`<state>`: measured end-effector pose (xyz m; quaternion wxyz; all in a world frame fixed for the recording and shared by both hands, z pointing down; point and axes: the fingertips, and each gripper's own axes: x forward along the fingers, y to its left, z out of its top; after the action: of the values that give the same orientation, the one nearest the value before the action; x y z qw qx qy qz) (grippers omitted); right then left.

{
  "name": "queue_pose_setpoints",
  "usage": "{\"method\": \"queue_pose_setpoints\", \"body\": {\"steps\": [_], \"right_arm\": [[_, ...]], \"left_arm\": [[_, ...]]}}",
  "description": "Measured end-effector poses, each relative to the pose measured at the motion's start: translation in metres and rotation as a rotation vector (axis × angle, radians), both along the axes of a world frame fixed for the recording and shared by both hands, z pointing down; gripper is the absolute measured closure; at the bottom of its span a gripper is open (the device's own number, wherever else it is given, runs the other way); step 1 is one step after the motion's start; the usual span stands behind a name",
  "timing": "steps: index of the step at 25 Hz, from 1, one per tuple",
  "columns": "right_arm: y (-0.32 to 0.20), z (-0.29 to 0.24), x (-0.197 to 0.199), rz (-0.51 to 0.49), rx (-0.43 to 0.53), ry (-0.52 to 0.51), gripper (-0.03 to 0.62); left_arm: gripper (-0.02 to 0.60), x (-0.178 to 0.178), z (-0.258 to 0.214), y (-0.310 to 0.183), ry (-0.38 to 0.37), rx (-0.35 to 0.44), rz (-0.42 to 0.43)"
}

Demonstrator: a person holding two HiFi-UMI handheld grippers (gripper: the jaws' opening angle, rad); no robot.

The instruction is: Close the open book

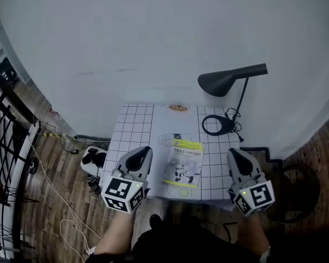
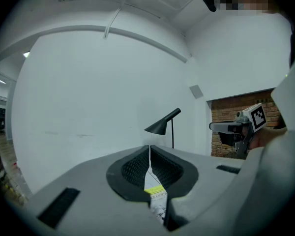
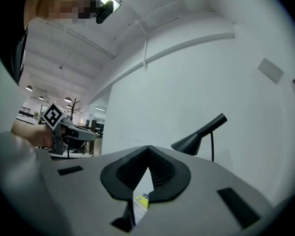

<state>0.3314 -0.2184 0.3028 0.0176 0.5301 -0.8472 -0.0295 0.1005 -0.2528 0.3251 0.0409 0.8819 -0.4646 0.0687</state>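
Jaws on both grippers are pressed together, empty. Left gripper (image 1: 142, 151) and right gripper (image 1: 234, 153) hover level and parallel, flanking the book (image 1: 182, 163), which lies shut on the table (image 1: 137, 125).

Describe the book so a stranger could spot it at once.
Find the grid-patterned table against the white wall. The book lies flat near its front middle, left of the black lamp. Only it carries a yellow strip across its top.
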Motion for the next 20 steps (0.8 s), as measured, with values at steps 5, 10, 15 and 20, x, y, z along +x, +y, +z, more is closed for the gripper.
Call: {"method": "queue_pose_setpoints", "body": {"steps": [5,10,15,20], "right_arm": [[-0.008,-0.027,-0.017,0.007,0.069,-0.008,0.591],[-0.027,-0.054,-0.031,-0.025,0.116,0.011,0.591],[-0.035,-0.058,-0.036,-0.001,0.118,-0.015,0.591],[-0.046,-0.042,-0.035,0.016,0.085,-0.022,0.591]], "left_arm": [[0.565,-0.004,-0.018,-0.015,0.005,0.047,0.021],[0.565,-0.002,-0.044,-0.035,-0.016,0.108,0.038],[0.565,-0.019,-0.023,-0.042,0.057,0.051,-0.010],[0.566,-0.028,-0.001,-0.042,0.038,0.020,-0.024]]}}
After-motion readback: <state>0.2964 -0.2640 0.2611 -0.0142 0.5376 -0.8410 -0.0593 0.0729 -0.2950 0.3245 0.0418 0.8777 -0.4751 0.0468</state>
